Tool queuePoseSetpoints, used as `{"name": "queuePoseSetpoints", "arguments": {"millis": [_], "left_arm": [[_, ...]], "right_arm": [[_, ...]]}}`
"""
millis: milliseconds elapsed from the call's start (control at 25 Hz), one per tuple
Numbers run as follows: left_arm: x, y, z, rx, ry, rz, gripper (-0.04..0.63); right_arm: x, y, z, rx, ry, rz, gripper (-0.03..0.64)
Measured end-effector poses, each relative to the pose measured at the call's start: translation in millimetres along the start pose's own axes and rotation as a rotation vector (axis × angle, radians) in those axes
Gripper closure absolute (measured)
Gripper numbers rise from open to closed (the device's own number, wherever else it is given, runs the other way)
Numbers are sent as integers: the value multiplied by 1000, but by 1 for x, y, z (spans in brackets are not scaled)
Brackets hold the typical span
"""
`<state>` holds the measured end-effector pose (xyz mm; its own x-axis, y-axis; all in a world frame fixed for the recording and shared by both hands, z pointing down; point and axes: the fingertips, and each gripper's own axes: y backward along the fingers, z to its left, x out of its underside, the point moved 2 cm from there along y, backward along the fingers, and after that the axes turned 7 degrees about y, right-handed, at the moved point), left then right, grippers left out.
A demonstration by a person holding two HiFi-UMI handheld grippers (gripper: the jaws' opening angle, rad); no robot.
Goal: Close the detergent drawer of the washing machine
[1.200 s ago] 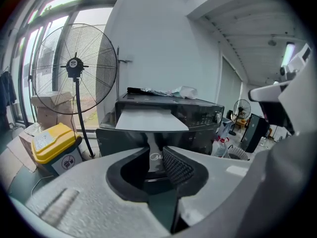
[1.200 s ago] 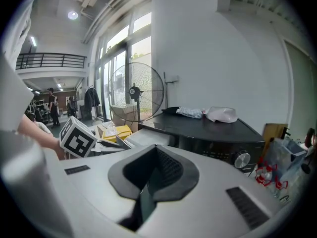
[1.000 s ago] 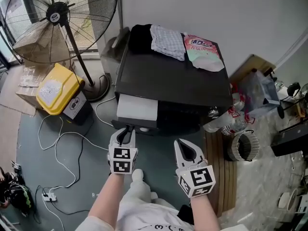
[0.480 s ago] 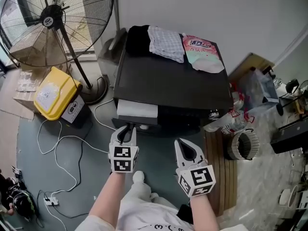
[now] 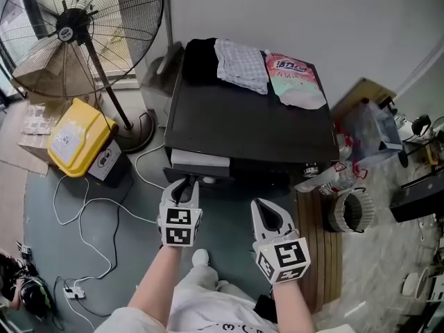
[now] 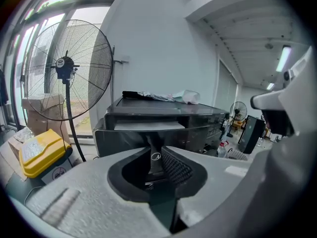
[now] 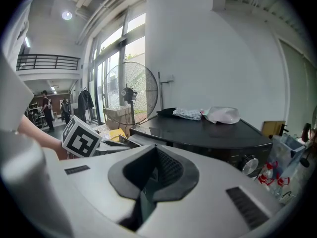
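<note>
Detergent drawer (image 5: 200, 159) sticks out a bit at washing machine (image 5: 250, 109) front-left, so keep left tool (image 5: 184, 184), jaws pinched w/ nothing gripped, square on its face & push straight in, w/ right tool (image 5: 266, 214), clenched empty, held clear.

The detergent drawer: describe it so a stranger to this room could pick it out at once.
Find the black washing machine beside the standing fan. At its front left corner the detergent drawer juts out slightly. It is the only white slab on that dark front edge.
</note>
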<state>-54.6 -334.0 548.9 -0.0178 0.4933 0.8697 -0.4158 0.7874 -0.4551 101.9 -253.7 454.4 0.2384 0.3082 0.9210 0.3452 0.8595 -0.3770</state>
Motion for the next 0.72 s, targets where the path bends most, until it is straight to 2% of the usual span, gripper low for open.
{"name": "queuePoseSetpoints", "arguments": {"millis": [600, 720], "left_arm": [[-7, -11, 7, 10, -21, -42, 543], [-17, -28, 11, 28, -19, -32, 503]], "right_arm": [[-4, -24, -4, -6, 9, -21, 617], [-7, -29, -2, -11, 15, -21, 617]]}}
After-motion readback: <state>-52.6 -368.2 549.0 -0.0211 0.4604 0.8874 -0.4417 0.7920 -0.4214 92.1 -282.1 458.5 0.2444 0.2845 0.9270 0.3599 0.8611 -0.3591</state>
